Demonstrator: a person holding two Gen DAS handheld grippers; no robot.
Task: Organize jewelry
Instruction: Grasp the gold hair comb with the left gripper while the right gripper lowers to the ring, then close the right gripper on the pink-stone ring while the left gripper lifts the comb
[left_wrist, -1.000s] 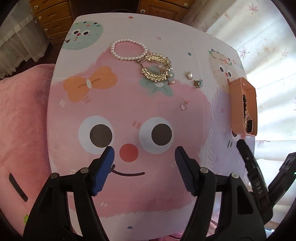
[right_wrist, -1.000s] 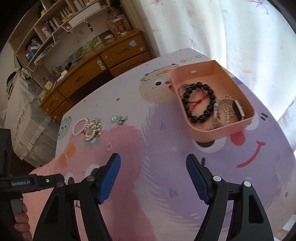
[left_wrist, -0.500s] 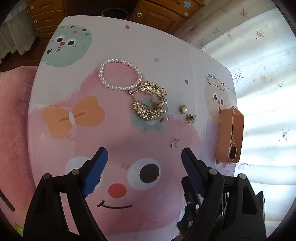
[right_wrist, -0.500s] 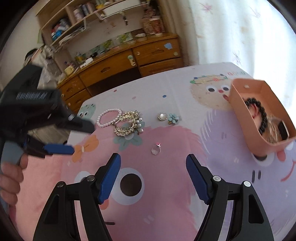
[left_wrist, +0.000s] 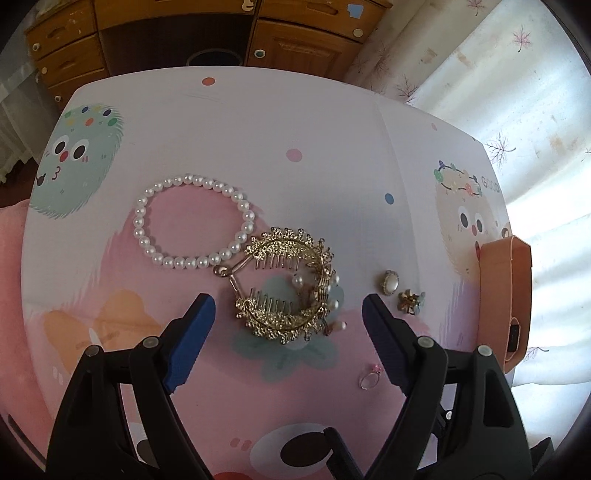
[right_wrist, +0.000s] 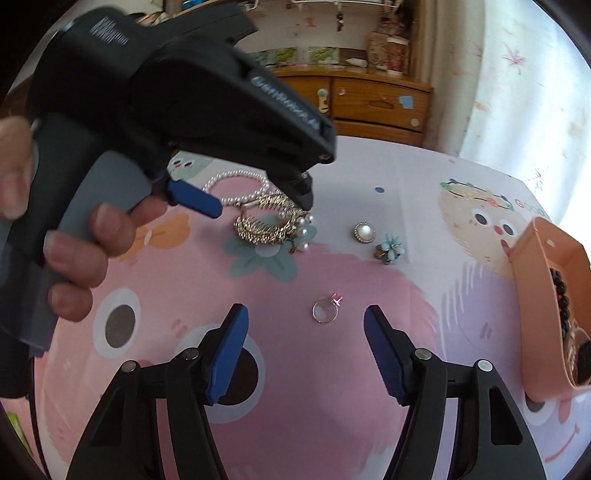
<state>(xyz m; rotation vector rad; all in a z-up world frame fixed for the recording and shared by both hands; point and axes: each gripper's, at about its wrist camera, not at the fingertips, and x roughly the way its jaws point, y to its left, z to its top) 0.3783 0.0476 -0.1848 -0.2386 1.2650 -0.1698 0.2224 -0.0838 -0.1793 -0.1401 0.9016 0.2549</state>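
A gold hair comb clip (left_wrist: 286, 286) lies on the cartoon table cover, touching a white pearl bracelet (left_wrist: 192, 221). My left gripper (left_wrist: 288, 308) is open, its blue fingers on either side of the clip, just above it. Right of it lie a pearl brooch (left_wrist: 390, 282), a blue flower earring (left_wrist: 410, 302) and a small pink-stone ring (left_wrist: 369, 376). My right gripper (right_wrist: 306, 328) is open with the ring (right_wrist: 327, 310) lying between its fingertips. The clip (right_wrist: 271, 221) and the left gripper body (right_wrist: 184, 110) show in the right wrist view.
An orange box (right_wrist: 550, 306) at the table's right edge holds a black bead bracelet (right_wrist: 561, 295) and a watch; it also shows in the left wrist view (left_wrist: 506, 295). Wooden drawers (left_wrist: 184, 40) stand behind the table. A pink cushion lies left of it.
My left gripper has moved forward over the table, down to the gold clip. My right gripper has swung left from the orange box and closed in on the ring.
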